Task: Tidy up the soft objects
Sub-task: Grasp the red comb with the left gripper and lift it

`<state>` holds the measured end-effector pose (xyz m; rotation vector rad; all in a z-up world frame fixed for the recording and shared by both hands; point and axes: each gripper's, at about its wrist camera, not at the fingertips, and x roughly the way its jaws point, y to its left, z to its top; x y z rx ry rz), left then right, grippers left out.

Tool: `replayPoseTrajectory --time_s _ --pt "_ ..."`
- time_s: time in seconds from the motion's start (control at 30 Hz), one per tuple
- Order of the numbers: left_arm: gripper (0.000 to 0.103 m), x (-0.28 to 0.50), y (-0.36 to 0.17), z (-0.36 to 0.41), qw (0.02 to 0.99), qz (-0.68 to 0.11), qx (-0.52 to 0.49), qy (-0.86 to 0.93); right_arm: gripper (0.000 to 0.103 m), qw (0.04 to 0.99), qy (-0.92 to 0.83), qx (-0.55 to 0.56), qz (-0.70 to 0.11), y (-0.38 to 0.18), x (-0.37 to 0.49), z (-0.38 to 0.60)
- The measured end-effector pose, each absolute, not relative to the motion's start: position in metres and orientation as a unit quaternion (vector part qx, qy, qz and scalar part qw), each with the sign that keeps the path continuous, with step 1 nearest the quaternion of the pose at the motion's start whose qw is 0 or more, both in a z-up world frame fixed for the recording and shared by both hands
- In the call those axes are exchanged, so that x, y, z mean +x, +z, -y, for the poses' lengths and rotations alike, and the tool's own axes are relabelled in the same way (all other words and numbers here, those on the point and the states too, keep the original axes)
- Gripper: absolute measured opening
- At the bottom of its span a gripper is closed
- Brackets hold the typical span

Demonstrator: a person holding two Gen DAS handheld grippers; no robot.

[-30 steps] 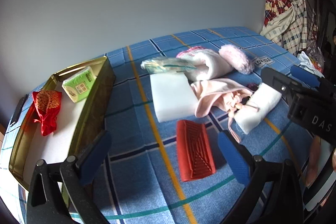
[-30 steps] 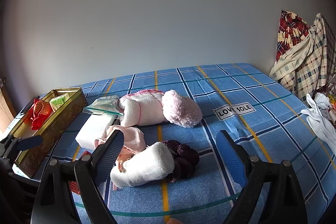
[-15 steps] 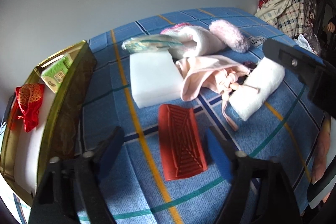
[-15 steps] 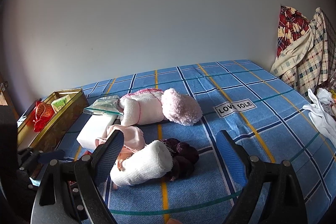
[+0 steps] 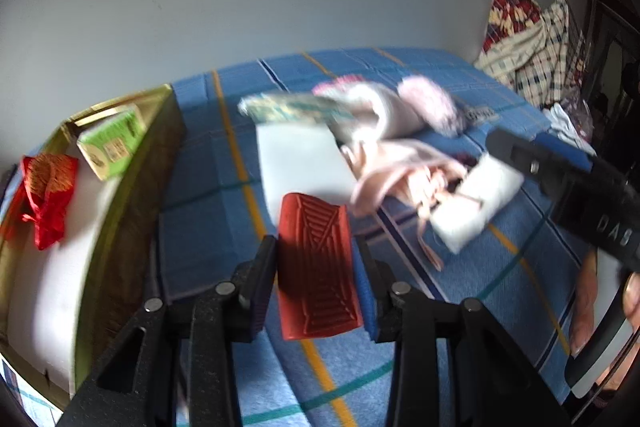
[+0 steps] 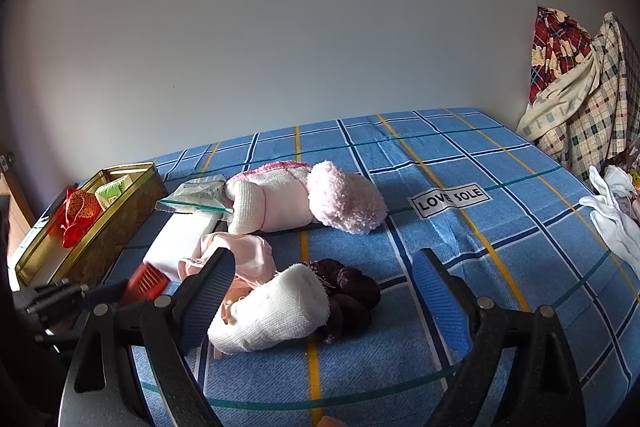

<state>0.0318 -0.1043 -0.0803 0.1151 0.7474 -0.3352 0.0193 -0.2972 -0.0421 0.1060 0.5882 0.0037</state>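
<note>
A red ribbed pad (image 5: 314, 239) lies on the blue checked bed sheet (image 5: 200, 227). My left gripper (image 5: 316, 279) straddles its near half, jaws closing, and both pads touch its long sides. To the left stands a gold tray (image 5: 160, 155) holding a red pouch (image 5: 46, 195) and a green tissue pack (image 5: 112, 143). My right gripper (image 6: 324, 263) hovers open over a white rolled cloth (image 6: 272, 311) and a dark maroon bundle (image 6: 352, 295), with nothing pressed between its fingers.
Beyond the pad lie a white foam block (image 5: 300, 159), a pink cloth with strings (image 5: 400, 163), a clear plastic bag (image 6: 196, 197) and a white-pink fluffy sock (image 6: 344, 203). Plaid laundry (image 6: 576, 95) is heaped at the far right. A hand shows at the right edge (image 5: 584, 307).
My left gripper moved in over the red pad and its jaws narrowed from wide apart to the pad's sides. The right gripper kept still and open.
</note>
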Motion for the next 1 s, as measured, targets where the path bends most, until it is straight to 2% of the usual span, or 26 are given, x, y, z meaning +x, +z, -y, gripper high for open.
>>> replayPoseTrajectory --time_s 0.2,1.0 --pt "0.036 0.038 -0.067 0.090 0.940 -0.315 0.057 -0.121 0.092 0.952 0.020 0.029 -0.305 -0.045 0.023 0.286" --pt "0.036 0.047 -0.069 0.078 0.946 -0.305 0.045 -0.104 0.092 0.925 0.057 -0.120 -0.356 -0.062 0.028 0.243"
